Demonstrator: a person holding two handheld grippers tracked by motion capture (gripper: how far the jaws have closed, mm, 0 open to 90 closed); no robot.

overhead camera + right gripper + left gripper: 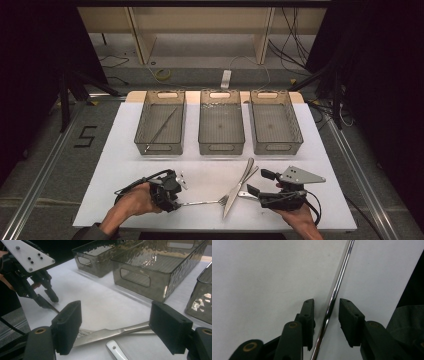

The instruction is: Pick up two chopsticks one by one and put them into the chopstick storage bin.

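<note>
I find the fork (pixel 202 203) lying flat on the white table top, near the front edge, a slim polished steel piece. Its handle (pixel 333 296) runs straight and mirror-bright, pointing toward my left side; the tines point right and sit just beside the tip of the knife (pixel 239 188). In the left gripper view the handle rests on the surface, unlifted, crossing the picture on a slight diagonal.

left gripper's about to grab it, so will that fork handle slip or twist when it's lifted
The fork looks like polished metal, so probably slippery. The left gripper straddles its thin handle far from the prongs, so it may tilt prong-end down. It should stay stiff.
</note>
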